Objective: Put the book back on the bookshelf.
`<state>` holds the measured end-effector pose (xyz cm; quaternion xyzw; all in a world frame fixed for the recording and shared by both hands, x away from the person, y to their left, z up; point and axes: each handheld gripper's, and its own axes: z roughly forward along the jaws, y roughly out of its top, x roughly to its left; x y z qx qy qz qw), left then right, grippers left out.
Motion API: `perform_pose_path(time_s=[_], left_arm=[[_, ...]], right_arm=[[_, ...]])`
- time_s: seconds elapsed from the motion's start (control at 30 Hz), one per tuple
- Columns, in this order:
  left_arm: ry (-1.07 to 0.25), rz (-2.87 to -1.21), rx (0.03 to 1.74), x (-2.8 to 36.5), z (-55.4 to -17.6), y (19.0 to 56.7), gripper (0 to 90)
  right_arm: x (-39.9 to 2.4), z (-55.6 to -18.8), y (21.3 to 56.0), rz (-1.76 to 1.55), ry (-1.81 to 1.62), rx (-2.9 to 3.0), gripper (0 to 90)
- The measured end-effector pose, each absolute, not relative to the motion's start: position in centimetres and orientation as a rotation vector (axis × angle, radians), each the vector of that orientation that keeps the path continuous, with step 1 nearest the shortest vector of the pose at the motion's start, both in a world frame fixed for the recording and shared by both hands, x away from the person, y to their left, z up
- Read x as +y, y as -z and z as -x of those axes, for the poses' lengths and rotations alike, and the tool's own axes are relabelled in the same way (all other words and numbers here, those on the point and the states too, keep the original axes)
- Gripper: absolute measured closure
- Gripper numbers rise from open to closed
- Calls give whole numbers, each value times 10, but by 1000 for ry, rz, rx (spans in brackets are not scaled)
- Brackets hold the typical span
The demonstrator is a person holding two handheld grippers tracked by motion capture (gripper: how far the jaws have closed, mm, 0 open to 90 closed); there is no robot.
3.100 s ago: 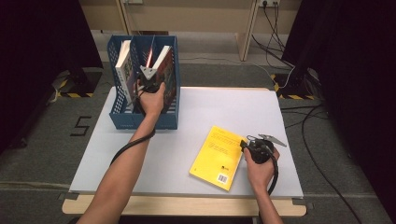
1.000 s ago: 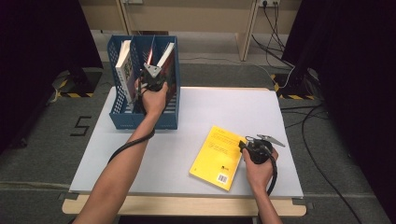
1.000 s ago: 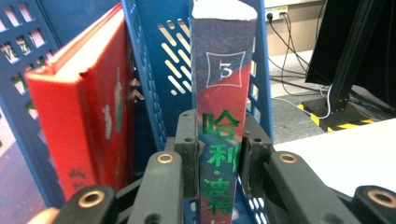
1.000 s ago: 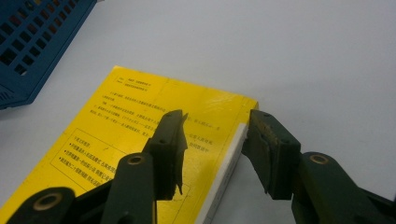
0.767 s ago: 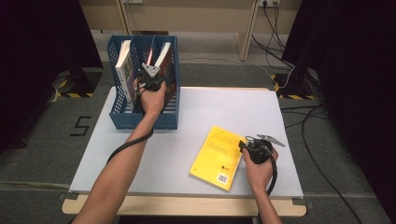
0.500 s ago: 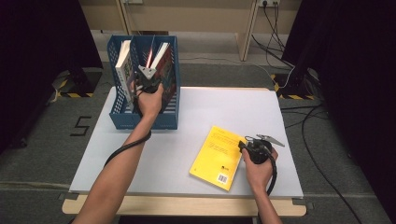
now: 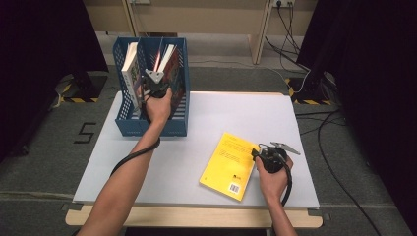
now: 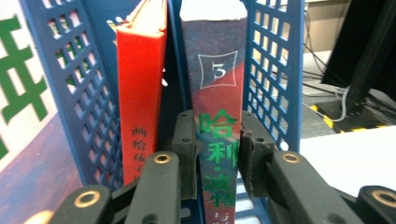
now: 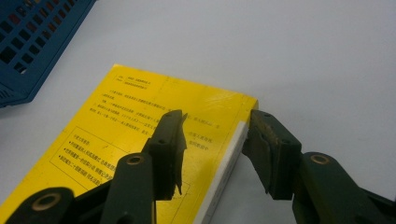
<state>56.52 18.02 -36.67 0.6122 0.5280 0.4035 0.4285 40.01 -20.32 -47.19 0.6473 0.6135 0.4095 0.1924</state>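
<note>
A blue file rack (image 7: 129, 123) stands at the table's far left. My left gripper (image 8: 215, 135) reaches into its right compartment. Both pads rest against the spine of a dark red book (image 8: 217, 93) marked "3", which stands upright. From above, that book (image 7: 172, 69) leans by the left gripper (image 7: 156, 86). A red book (image 8: 142, 93) stands in the middle compartment. A yellow book (image 7: 228, 160) lies flat near the front right. My right gripper (image 9: 215, 135) is open at its edge, one jaw over the yellow book's (image 9: 116, 135) cover, the other beside the white pages.
A white-covered book (image 7: 130, 69) stands in the rack's left compartment. The white table (image 7: 221, 113) is bare between the rack and the yellow book. Cables and a dark curtain lie off the table's right side.
The left hand has shifted slightly at the rack with the dark red book, which stands a bit more upright. The right hand and yellow book have not moved.
</note>
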Motion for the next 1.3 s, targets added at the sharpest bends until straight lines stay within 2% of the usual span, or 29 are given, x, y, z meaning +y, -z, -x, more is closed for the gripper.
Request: perform_pose_path(time_s=[0.13, 0.3, 0.43, 0.87, 1.07, 1.3], left_arm=[[-950, -1533, 1299, 187, -566, 365, 691], [-947, -1550, 1285, 186, -563, 365, 634], [-945, -1580, 1275, 184, -559, 363, 554], [-943, -1602, 1237, 195, -530, 356, 444], [-917, -1594, 1232, 206, -512, 356, 418], [-813, -1617, 1199, 208, -486, 363, 417]], right_arm=[[-202, -401, 472, -1835, -1147, 1715, 556], [-203, -401, 471, -1831, -1147, 1722, 548], [-203, -401, 468, -1844, -1160, 1711, 538], [-206, -410, 463, -1883, -1149, 1747, 517], [-208, -416, 462, -1922, -1128, 1765, 510], [-210, -424, 459, -1947, -1102, 1770, 506]])
